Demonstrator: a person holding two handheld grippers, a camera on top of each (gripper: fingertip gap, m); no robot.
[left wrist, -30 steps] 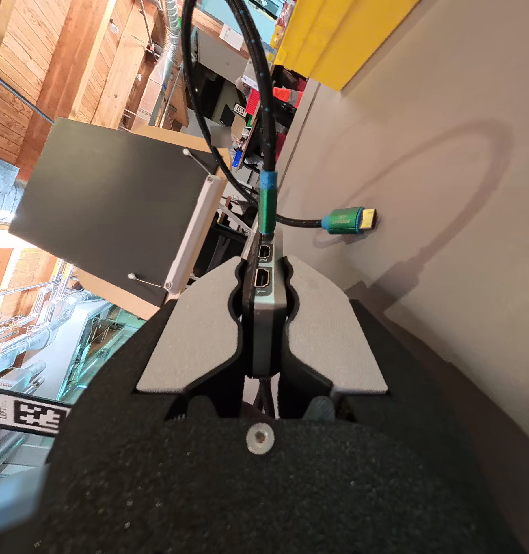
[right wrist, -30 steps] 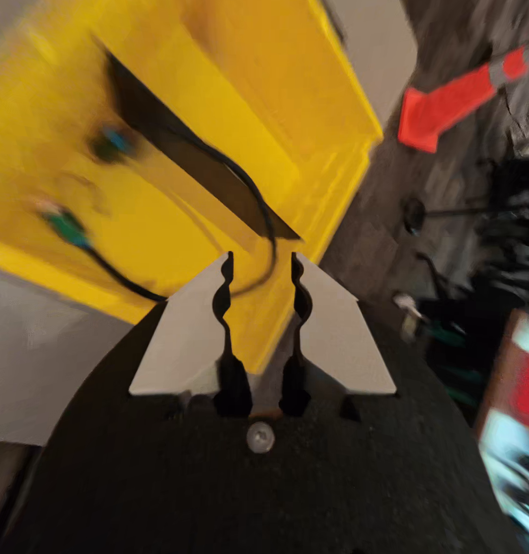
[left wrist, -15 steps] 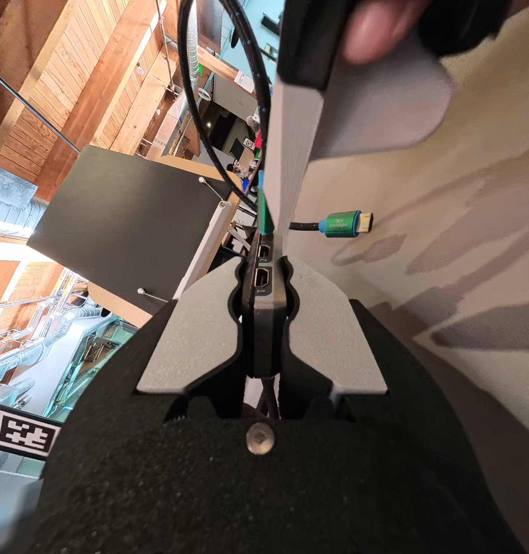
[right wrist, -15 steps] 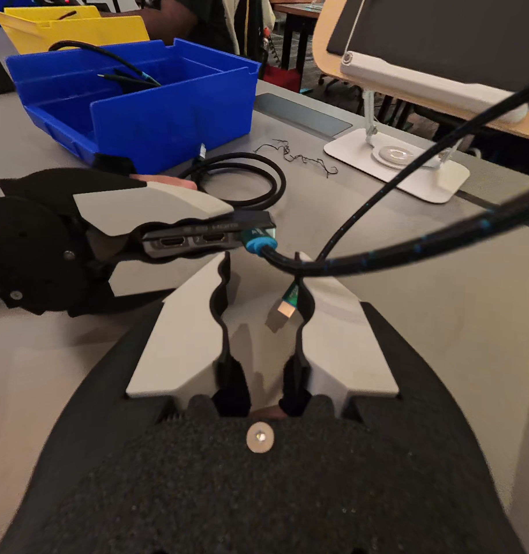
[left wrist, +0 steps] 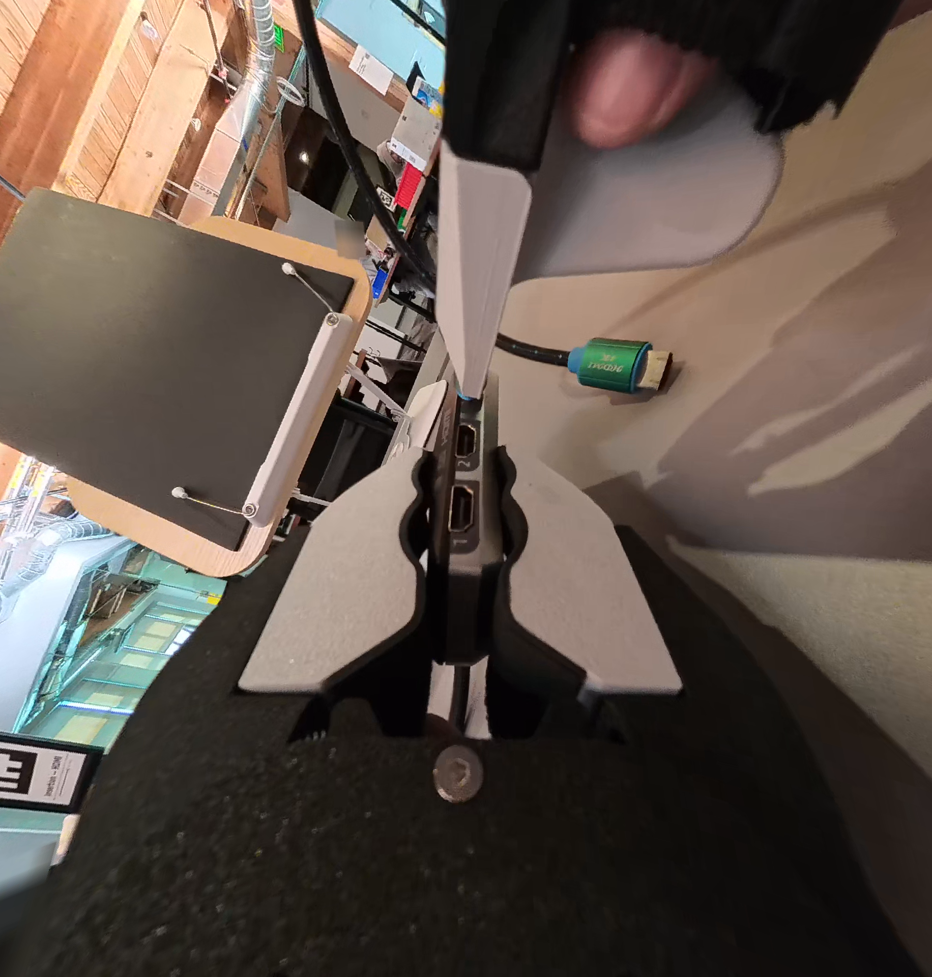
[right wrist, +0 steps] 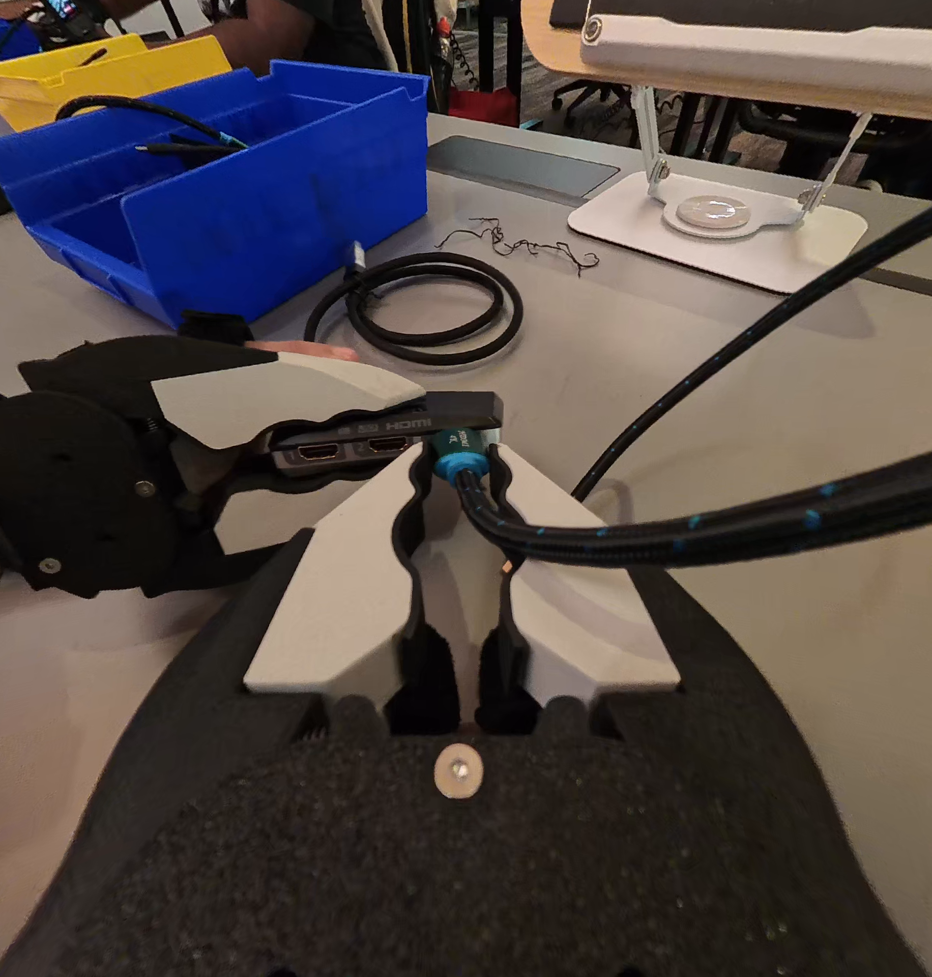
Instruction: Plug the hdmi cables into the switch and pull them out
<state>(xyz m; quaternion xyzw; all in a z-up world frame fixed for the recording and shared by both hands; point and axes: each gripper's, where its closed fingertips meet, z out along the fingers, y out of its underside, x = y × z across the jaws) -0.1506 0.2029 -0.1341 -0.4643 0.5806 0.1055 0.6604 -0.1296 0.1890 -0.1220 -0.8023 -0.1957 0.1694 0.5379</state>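
In the right wrist view, the left gripper (right wrist: 273,449) sits at the left of the frame, clamped on the dark hdmi switch (right wrist: 379,436). Middle of the frame, the right gripper (right wrist: 456,454) has its fingers either side of the plugged-in green plug (right wrist: 456,446), not squeezed yet. The braided cable (right wrist: 717,528) runs off to the right over the grey table (right wrist: 665,380).

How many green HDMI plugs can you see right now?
2. One green plug sits in the switch, between the right gripper's fingers. The other lies loose on the table. More may be hidden in the blue bin.
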